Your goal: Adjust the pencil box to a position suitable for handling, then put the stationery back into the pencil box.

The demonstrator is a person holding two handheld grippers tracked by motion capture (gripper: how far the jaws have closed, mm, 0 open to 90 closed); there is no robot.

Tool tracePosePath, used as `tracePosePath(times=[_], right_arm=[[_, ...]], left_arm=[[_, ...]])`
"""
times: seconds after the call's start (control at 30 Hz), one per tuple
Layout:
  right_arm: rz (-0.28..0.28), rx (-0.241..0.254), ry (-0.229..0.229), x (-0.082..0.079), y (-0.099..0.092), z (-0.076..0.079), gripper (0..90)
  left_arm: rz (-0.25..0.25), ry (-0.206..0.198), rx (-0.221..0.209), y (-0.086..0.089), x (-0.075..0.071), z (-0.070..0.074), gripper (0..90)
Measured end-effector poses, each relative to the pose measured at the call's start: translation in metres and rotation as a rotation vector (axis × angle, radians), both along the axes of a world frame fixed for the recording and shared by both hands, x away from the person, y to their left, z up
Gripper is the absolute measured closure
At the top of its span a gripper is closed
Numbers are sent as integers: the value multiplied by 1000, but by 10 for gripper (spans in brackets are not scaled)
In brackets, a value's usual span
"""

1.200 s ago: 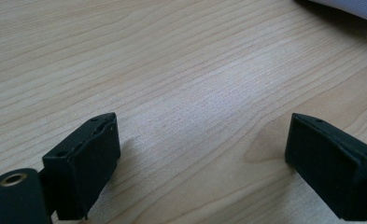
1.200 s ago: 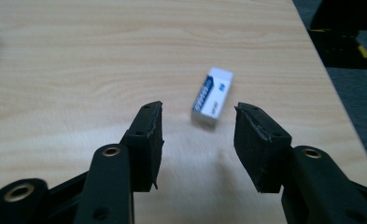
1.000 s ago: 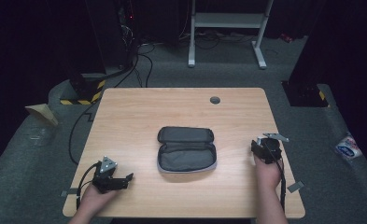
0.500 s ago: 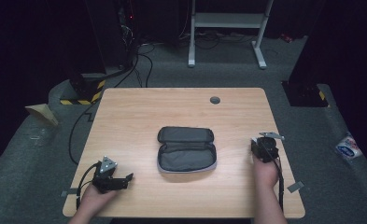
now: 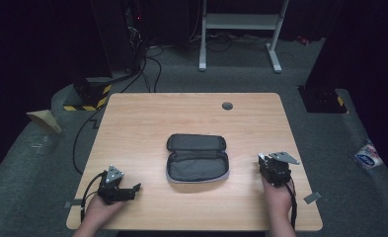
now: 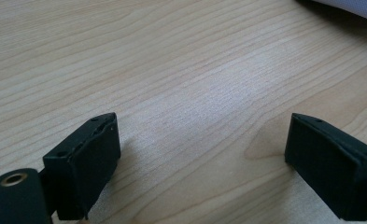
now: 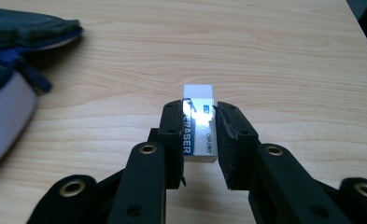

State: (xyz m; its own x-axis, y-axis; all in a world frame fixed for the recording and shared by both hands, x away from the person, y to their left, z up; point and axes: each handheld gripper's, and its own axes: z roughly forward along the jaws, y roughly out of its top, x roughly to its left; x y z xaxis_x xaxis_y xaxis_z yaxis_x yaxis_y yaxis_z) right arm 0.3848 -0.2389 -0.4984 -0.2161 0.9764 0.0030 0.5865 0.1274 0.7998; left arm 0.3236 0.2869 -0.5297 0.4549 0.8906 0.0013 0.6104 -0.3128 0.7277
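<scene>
open grey pencil case (image 5: 197,159) mid-table, interior apparently bare; right gripper (image 7: 199,133) pinching eraser (image 7: 199,127), left gripper (image 6: 200,158) spread

Table (image 5: 191,118) evenly lit from overhead; surroundings fall to near black. High view soft, slightly grainy. Glare on eraser (image 7: 199,128) sleeve. Near jaws blurred; soft shadows beneath them.

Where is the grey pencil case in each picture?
High view: the pencil case lies open in the middle of the table, between the two grippers.
Left gripper view: a pale bit at the top right corner is probably its edge.
Right gripper view: it sits at the left edge, beside the eraser.
Shared landmark: the wood-grain tabletop.
</scene>
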Motion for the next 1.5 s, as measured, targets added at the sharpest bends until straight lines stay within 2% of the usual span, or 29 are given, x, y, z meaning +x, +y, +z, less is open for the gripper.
tracePosePath(times=[0.13, 0.23, 0.27, 0.3, 0.47, 0.57, 1.07, 1.27, 1.5], right_arm=[[11, 6, -15, -7, 7, 2, 724], [31, 13, -33, -16, 16, -2, 724], [31, 13, -33, -16, 16, -2, 724], [55, 5, -24, -17, 21, -4, 724], [73, 9, -36, -18, 26, 0, 724], [83, -8, -35, -18, 29, 0, 724], [94, -5, -34, -17, 30, 1, 725], [100, 1, -47, -19, 31, 6, 725], [141, -11, -76, -27, 45, 16, 725]], left_arm=[[1, 0, 1, 0, 0, 0, 106], [2, 0, 0, 0, 0, 0, 106], [2, 0, 0, 0, 0, 0, 106], [1, 1, -1, 0, 0, 0, 105], [1, -1, -6, 0, 1, 0, 103], [1, -1, -6, 0, 1, 0, 103], [-3, 0, -1, -1, 3, 0, 102], [-2, -1, -2, -1, 2, 0, 104], [-8, 1, -2, 0, 2, 0, 104]])
